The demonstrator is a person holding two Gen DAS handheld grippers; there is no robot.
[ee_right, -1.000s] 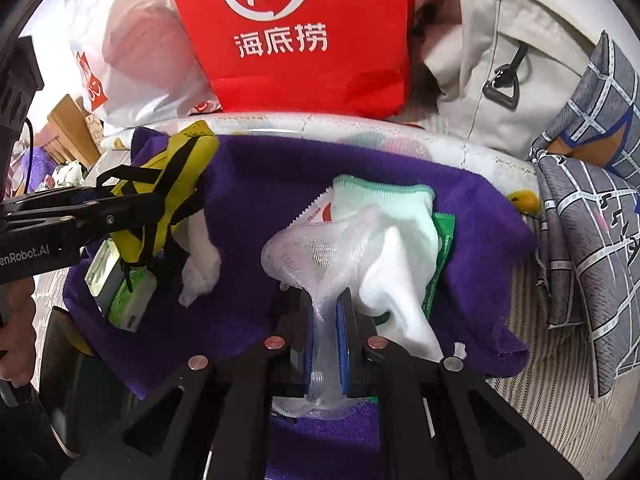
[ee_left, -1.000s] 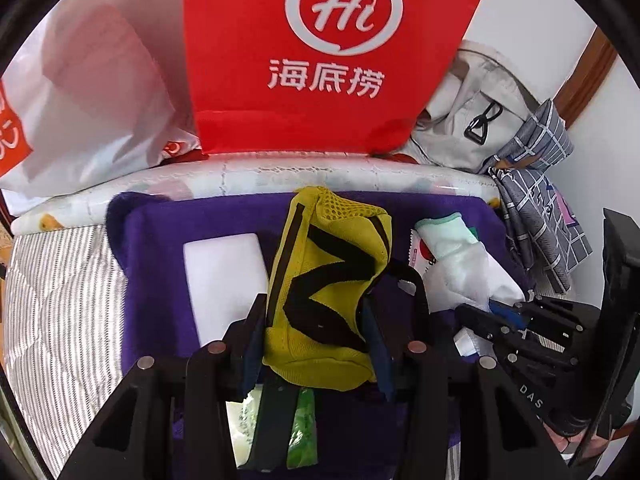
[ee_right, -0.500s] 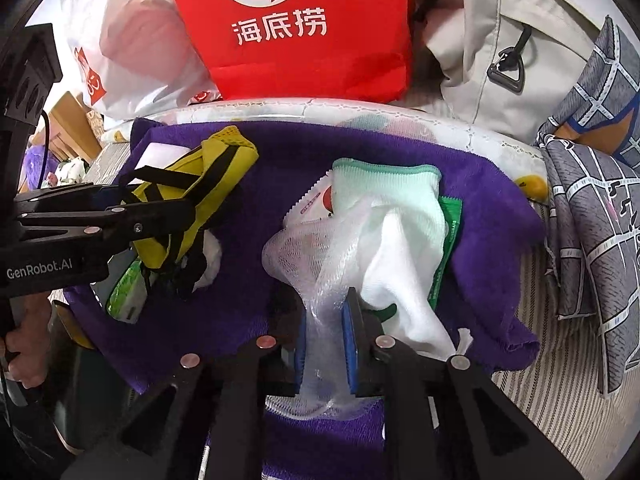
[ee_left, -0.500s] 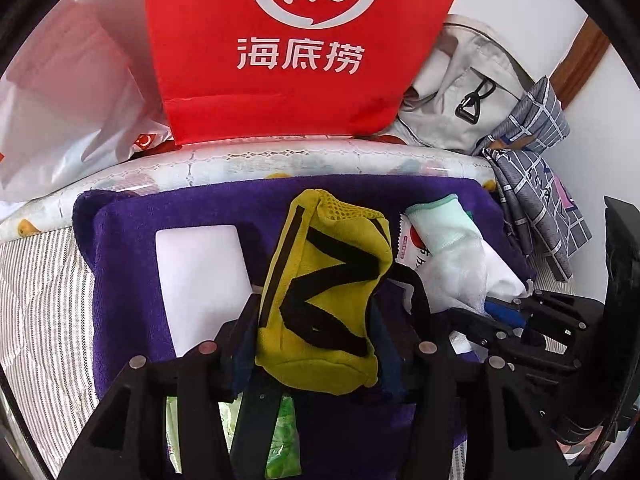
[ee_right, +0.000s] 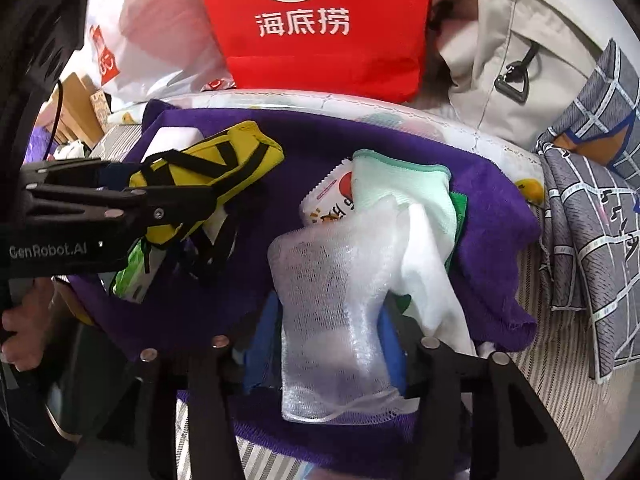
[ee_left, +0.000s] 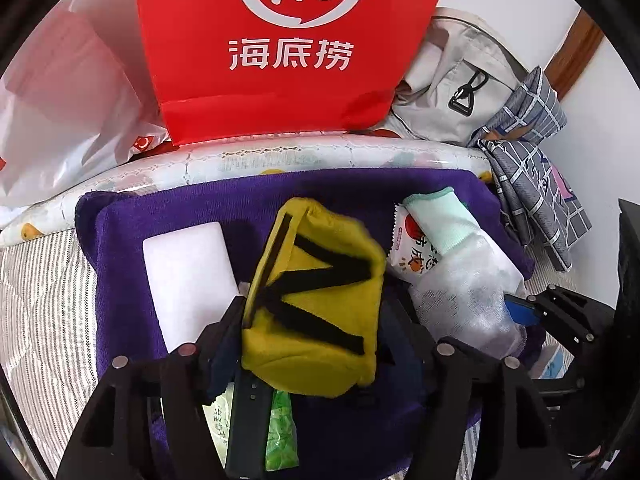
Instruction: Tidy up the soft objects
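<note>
A yellow pouch with black straps (ee_left: 316, 304) sits between my left gripper's (ee_left: 312, 344) fingers, which are spread wide around it, over the purple towel (ee_left: 360, 192); it also shows in the right wrist view (ee_right: 208, 168). My right gripper (ee_right: 324, 344) has opened, and the white mesh bag (ee_right: 332, 280) lies loose between its blue pads. A white-and-mint cloth (ee_right: 404, 196) and a snack packet (ee_right: 328, 200) lie under the mesh. A white foam block (ee_left: 188, 280) lies left of the pouch.
A red Hi bag (ee_left: 288, 48), a white plastic bag (ee_left: 60, 112), a beige backpack (ee_left: 452, 80) and grey checked fabric (ee_left: 536, 184) stand behind the towel. Green packets (ee_left: 280, 432) lie under my left gripper. Striped bedding (ee_left: 36, 300) surrounds the towel.
My right gripper opened, releasing the mesh bag. My left gripper's fingers spread a little wider around the yellow pouch and moved slightly forward over the towel.
</note>
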